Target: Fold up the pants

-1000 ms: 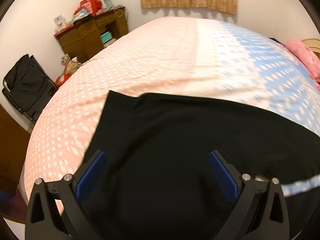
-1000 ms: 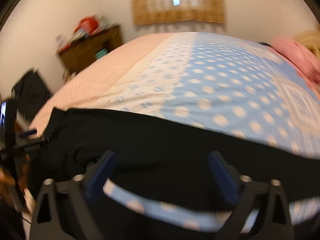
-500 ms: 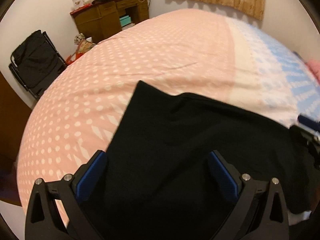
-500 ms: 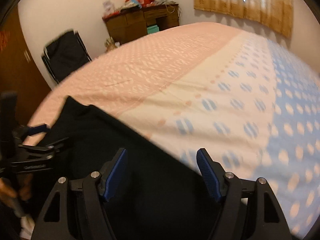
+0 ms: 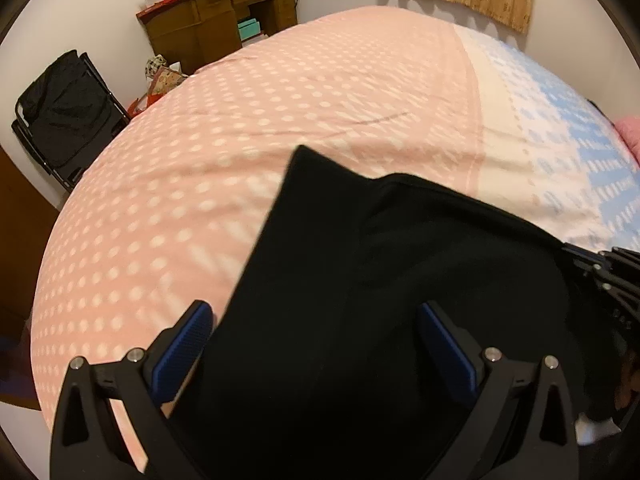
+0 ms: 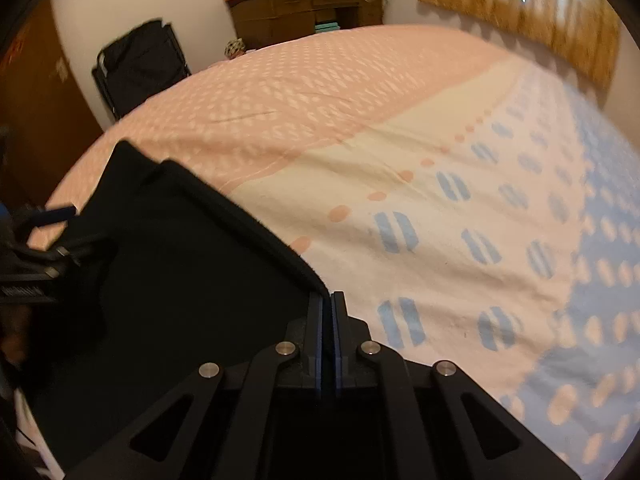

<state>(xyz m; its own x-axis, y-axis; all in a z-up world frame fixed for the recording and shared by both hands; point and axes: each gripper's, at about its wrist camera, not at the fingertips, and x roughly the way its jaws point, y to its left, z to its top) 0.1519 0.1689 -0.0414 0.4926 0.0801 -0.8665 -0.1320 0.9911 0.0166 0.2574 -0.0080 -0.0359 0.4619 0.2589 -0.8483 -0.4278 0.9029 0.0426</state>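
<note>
The pants (image 5: pixel 360 300) lie on the bed (image 5: pixel 280 120), at its near edge, mostly over the pink half of the cover. They appear already doubled, with a far corner pointing toward the middle of the bed.

Right gripper (image 6: pixel 328 300): jaws together, clamped on the right edge of the pants at a corner. This hold gives control of the edge so the cloth can be lifted and carried over as one layer.

Left gripper (image 5: pixel 316 344): jaws apart, positioned above the pants with black cloth between the two blue pads (image 5: pixel 180 344). Nothing is gripped. The open stance suits either pinning the cloth flat or closing on the left edge.

Judgement: a further fold is in preparation. The next move probably requires the left gripper to secure its side first; otherwise the cloth may drag and bunch.
</note>
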